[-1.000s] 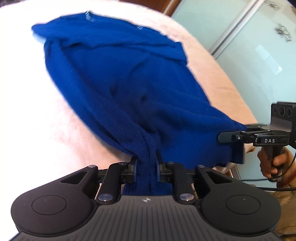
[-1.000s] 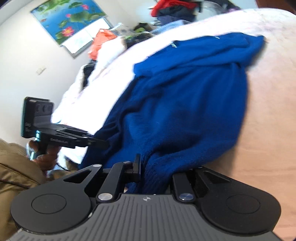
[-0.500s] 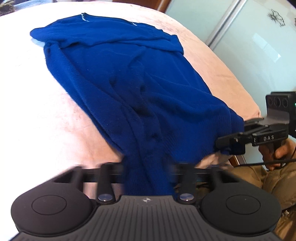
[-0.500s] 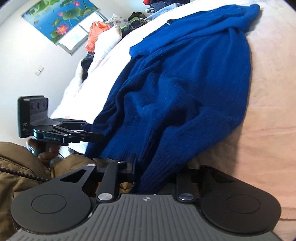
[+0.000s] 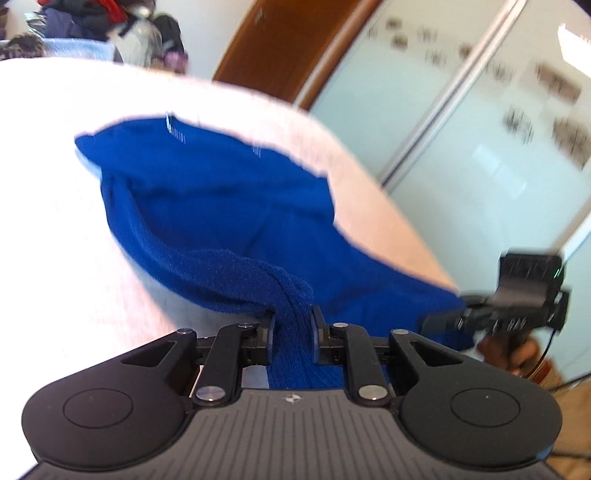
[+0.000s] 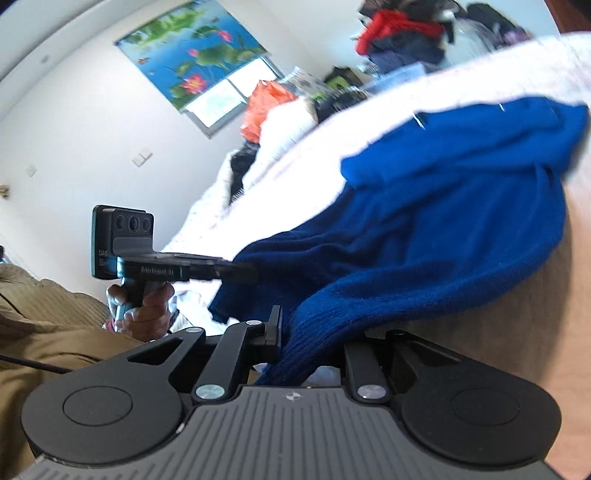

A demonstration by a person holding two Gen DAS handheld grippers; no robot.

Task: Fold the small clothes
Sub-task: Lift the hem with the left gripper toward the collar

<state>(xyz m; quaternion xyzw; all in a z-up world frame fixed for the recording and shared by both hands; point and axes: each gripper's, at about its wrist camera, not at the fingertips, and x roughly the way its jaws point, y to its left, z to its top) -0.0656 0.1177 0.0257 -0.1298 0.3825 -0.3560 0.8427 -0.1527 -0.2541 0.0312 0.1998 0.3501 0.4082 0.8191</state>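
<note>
A blue knit sweater (image 5: pixel 229 206) lies on a pale pink bed (image 5: pixel 55 184), its near edge lifted. My left gripper (image 5: pixel 293 317) has a bunched strip of the hem between its pads, and its jaws are closing on it. To the right, my right gripper (image 5: pixel 443 323) holds the other hem corner. In the right wrist view the sweater (image 6: pixel 443 229) runs down into my right gripper (image 6: pixel 295 325), whose jaws are closing on the ribbed edge. Fabric hides its right finger. My left gripper (image 6: pixel 243 271) bites the hem at the left.
Frosted sliding doors (image 5: pixel 480 129) and a brown wooden door (image 5: pixel 266 48) stand beyond the bed's right side. Piled clothes (image 6: pixel 402 33) sit at the far end. A person's hand (image 6: pixel 144 302) and tan clothing (image 6: pixel 44 332) are at the near left.
Both grippers have risen with the hem, lifting the sweater's near part off the bed. Both views tilted up, so more of the room shows.
</note>
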